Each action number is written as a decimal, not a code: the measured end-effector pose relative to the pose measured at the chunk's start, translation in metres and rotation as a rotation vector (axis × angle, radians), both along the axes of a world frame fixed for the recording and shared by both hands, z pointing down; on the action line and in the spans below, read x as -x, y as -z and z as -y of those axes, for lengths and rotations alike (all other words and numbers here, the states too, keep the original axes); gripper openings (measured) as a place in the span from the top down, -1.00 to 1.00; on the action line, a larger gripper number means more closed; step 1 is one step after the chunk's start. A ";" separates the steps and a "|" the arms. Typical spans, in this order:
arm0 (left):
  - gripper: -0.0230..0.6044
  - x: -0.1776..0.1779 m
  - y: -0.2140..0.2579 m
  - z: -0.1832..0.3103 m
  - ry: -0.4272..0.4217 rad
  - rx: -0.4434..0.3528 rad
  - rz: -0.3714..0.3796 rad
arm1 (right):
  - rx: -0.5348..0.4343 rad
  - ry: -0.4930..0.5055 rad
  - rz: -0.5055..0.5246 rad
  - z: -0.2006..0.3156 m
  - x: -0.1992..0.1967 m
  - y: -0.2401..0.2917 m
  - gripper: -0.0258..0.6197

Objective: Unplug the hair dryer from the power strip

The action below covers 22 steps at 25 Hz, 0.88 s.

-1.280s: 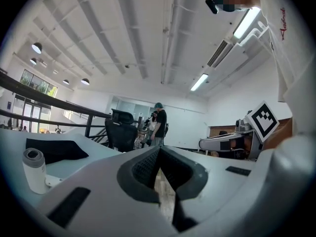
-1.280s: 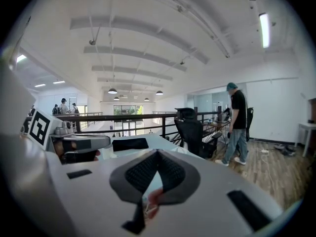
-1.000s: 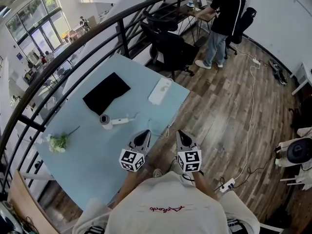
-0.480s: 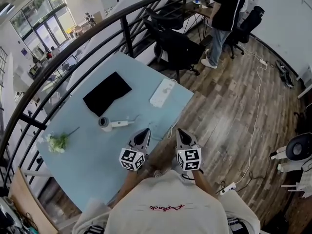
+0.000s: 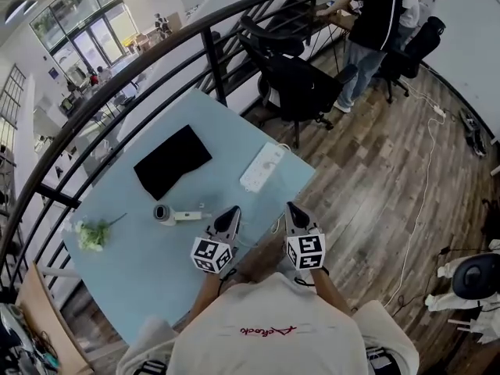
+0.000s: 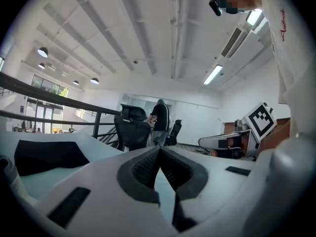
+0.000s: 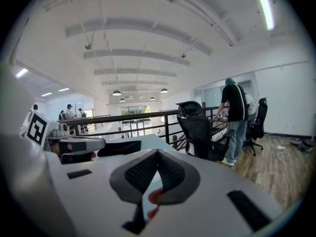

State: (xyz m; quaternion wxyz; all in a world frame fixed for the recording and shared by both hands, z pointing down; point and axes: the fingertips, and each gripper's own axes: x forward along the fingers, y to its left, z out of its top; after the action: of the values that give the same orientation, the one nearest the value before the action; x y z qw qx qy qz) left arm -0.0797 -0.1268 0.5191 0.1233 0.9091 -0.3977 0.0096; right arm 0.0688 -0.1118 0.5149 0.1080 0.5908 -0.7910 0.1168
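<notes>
Hovering over the worktop's (image 5: 137,268) near edge, the left tongs (image 5: 232,210) and right tongs (image 5: 292,207) are both closed tight and empty. Beyond the left tongs lies the hair dryer (image 5: 173,215), mid-worktop. Farther off, the power strip (image 5: 262,166) sits by the right edge.

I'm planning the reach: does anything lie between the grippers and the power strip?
Nothing visible blocks it. Only bare table and a white cord near its edge lie between the left gripper, the right gripper and the power strip. The hair dryer and black cloth sit to the left.
</notes>
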 end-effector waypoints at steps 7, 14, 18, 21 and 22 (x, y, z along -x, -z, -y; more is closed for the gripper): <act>0.90 -0.018 -0.001 0.049 0.086 0.012 0.031 | 0.010 0.084 0.025 0.059 -0.022 -0.002 0.88; 0.90 -0.043 0.003 0.082 0.161 0.017 0.077 | 0.009 0.156 0.056 0.104 -0.054 0.002 0.88; 0.90 -0.055 0.002 0.097 0.201 0.021 0.110 | 0.006 0.194 0.075 0.126 -0.072 0.001 0.88; 0.90 -0.060 0.000 0.108 0.214 0.027 0.133 | 0.007 0.210 0.086 0.143 -0.081 -0.002 0.88; 0.90 -0.062 -0.002 0.110 0.214 0.031 0.143 | 0.009 0.212 0.090 0.147 -0.083 -0.003 0.88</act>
State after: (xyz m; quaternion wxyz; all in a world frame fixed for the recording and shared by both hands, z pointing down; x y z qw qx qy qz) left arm -0.0182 -0.2369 0.5208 0.1093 0.8564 -0.5001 0.0672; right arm 0.1522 -0.2585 0.5182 0.0868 0.4972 -0.8527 0.1349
